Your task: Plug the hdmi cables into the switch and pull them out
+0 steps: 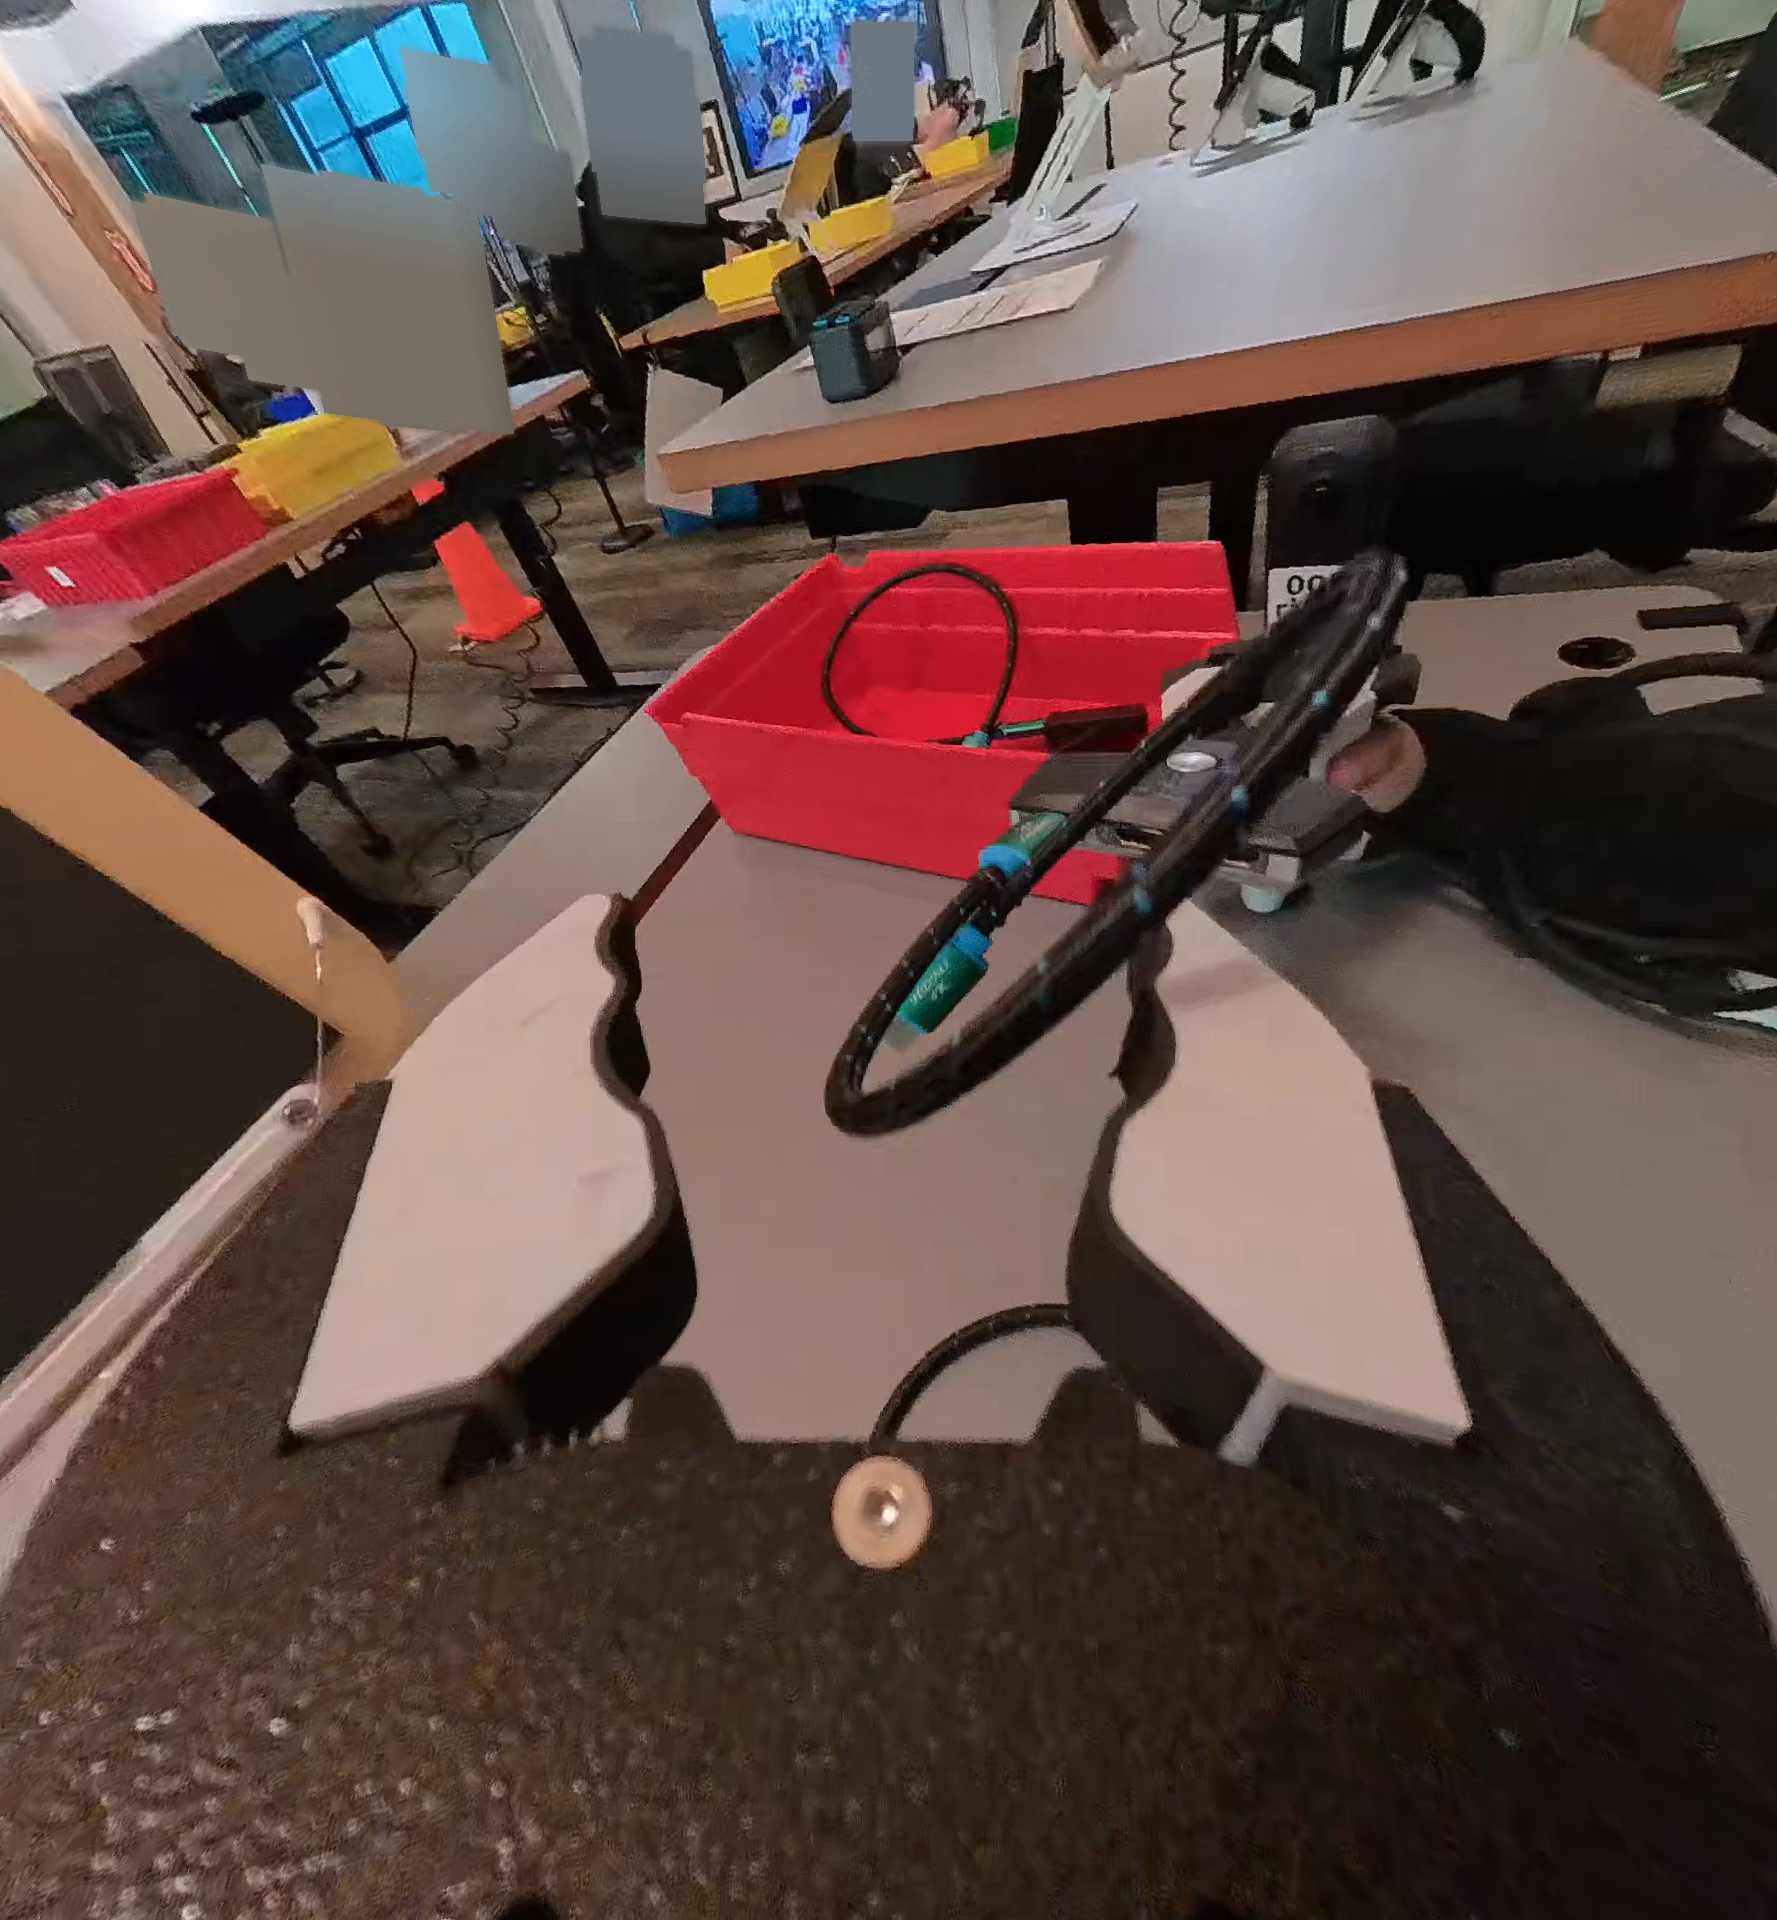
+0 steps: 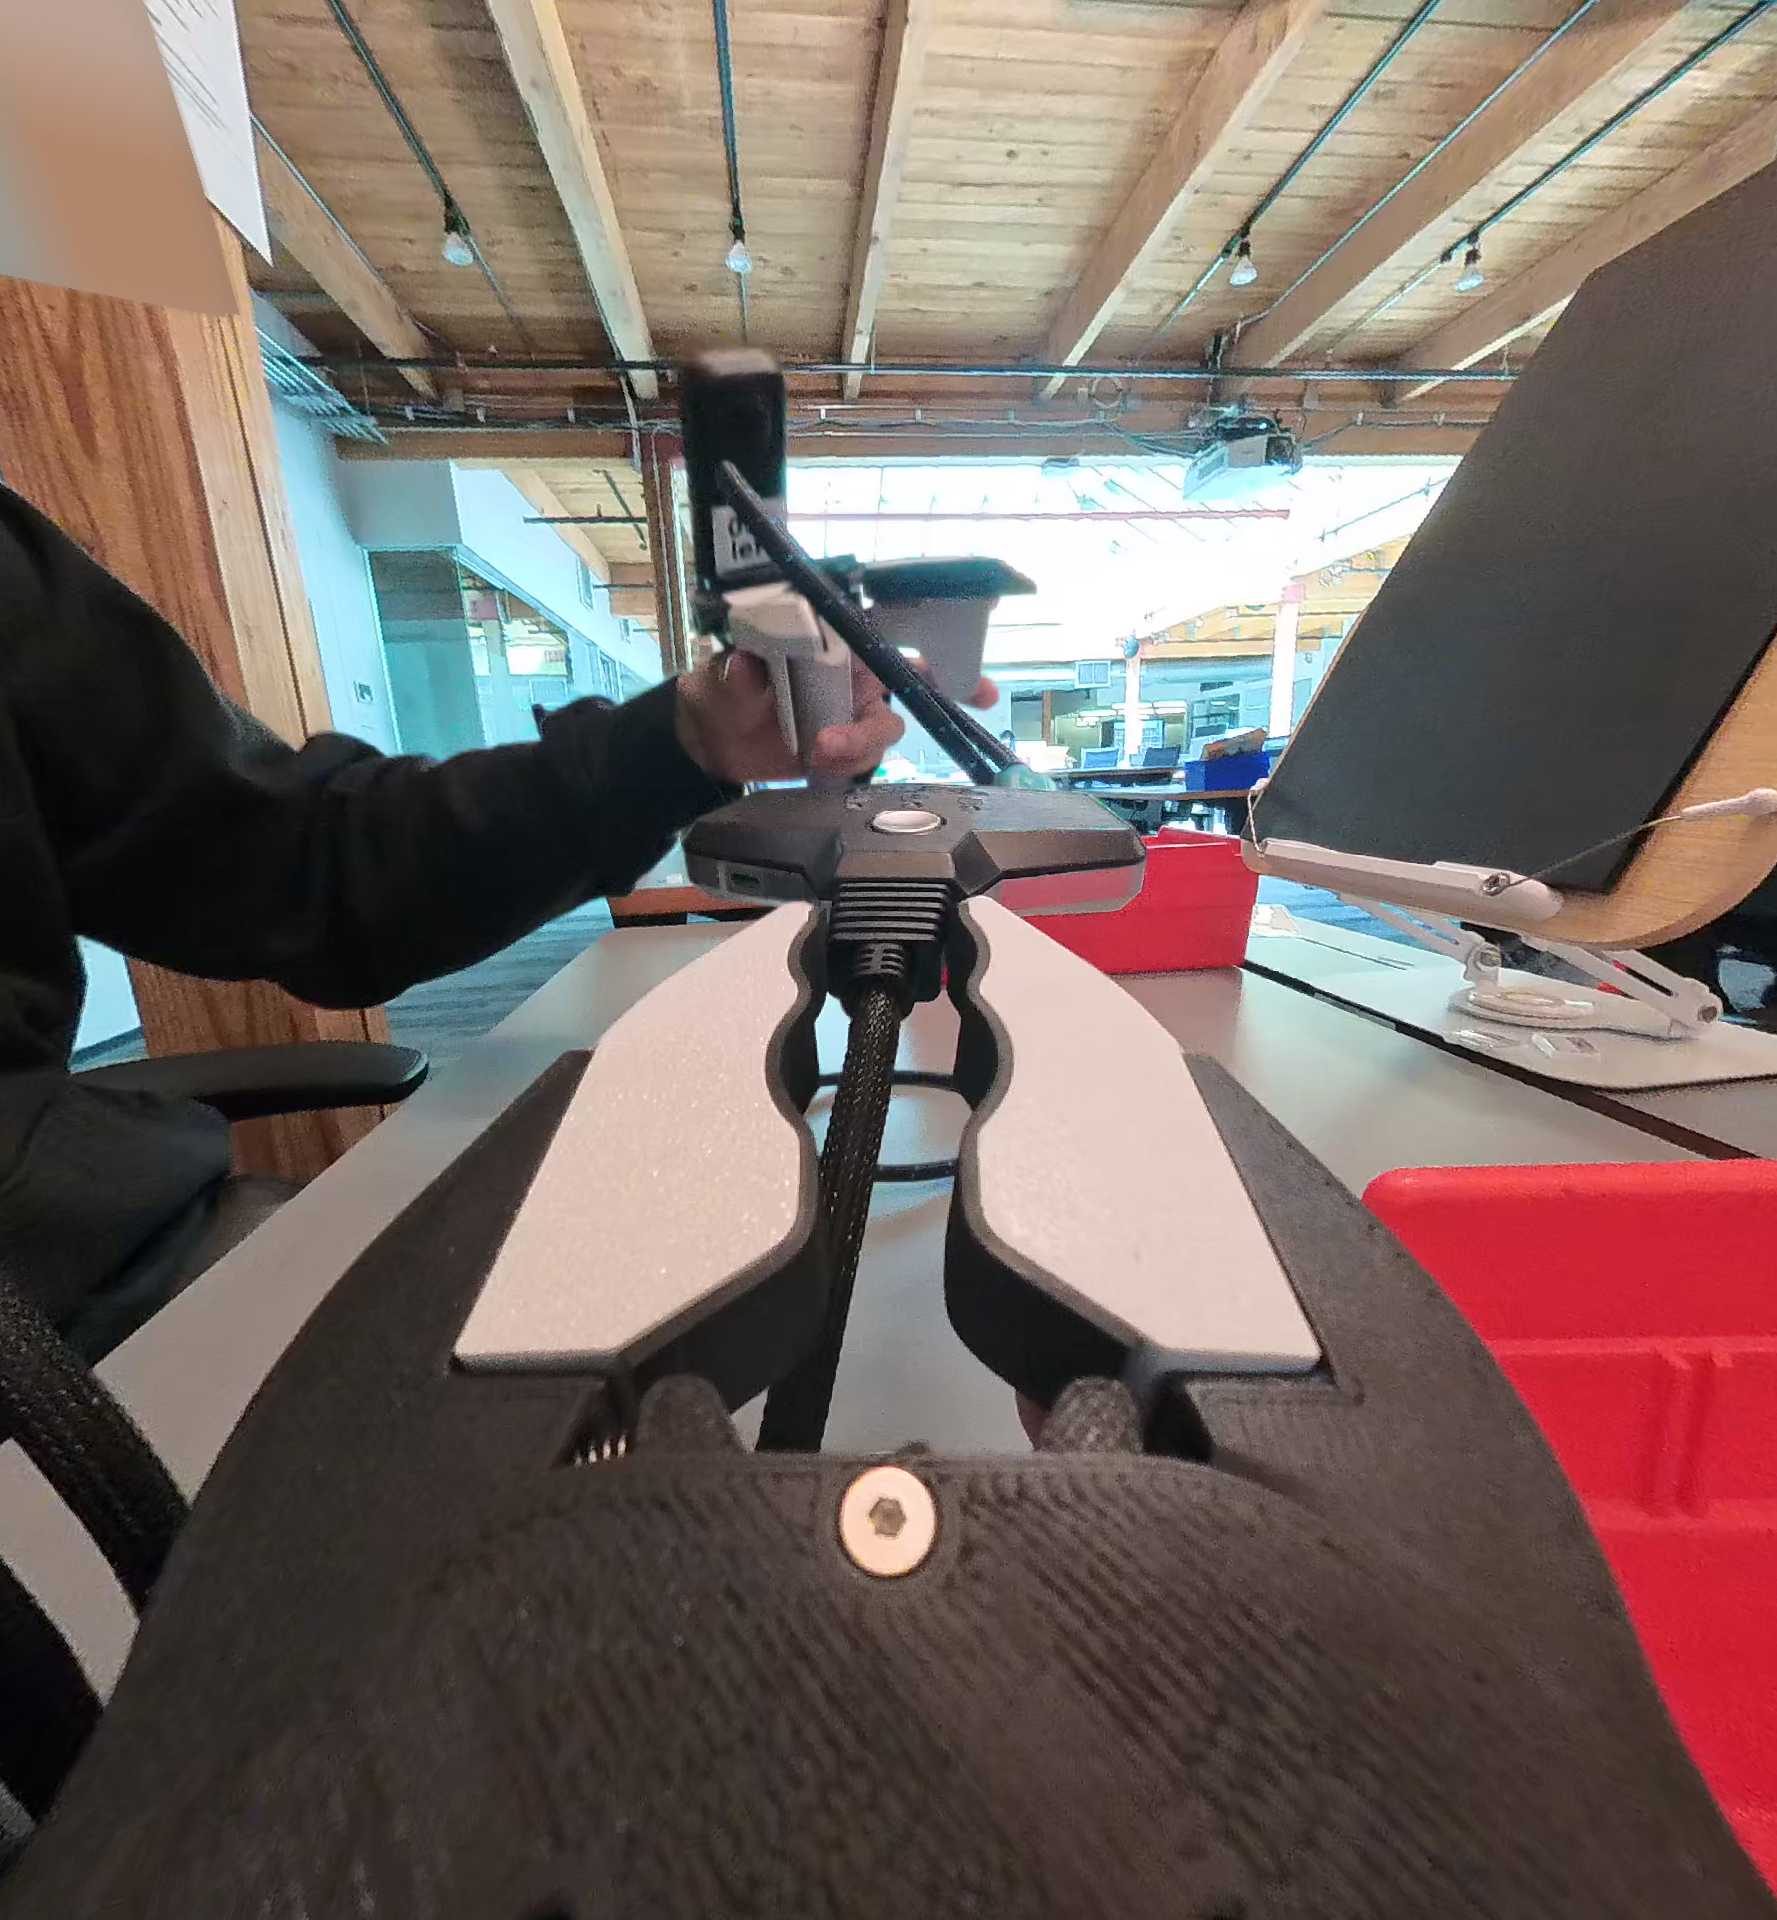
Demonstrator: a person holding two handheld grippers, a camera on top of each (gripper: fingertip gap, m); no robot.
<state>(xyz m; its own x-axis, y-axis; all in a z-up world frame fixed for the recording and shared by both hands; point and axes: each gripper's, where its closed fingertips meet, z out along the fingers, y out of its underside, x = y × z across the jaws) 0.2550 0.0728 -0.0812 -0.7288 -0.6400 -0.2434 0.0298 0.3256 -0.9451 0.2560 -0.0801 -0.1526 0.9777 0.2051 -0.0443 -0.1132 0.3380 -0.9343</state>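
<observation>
The right tongs [image 2: 884, 935] pinch the light switch [image 2: 915, 847] by its stiff ribbed collar. The left tongs [image 1: 879, 997] gape empty; the springy cable [image 1: 977, 997] at their one o'clock is best gripped at its hard teal plug [image 1: 941, 992]

Both views are evenly and fairly brightly lit, with strong wide-angle bending: the worktop [image 1: 1486, 260] edges and ceiling beams [image 2: 572, 187] curve toward the frame borders. In the right wrist view, daylight from the windows [image 2: 1071, 561] at centre is blown out to white, and small ceiling bulbs [image 2: 738, 255] glow in the upper part. The hand [image 2: 770, 717] left of centre is smeared by motion blur. In the left wrist view, the looped cable [image 1: 977, 997] right of centre is slightly blurred, and the red bin [image 1: 125, 551] at the left edge is streaked. Shadows on the worktops are soft and faint.
</observation>
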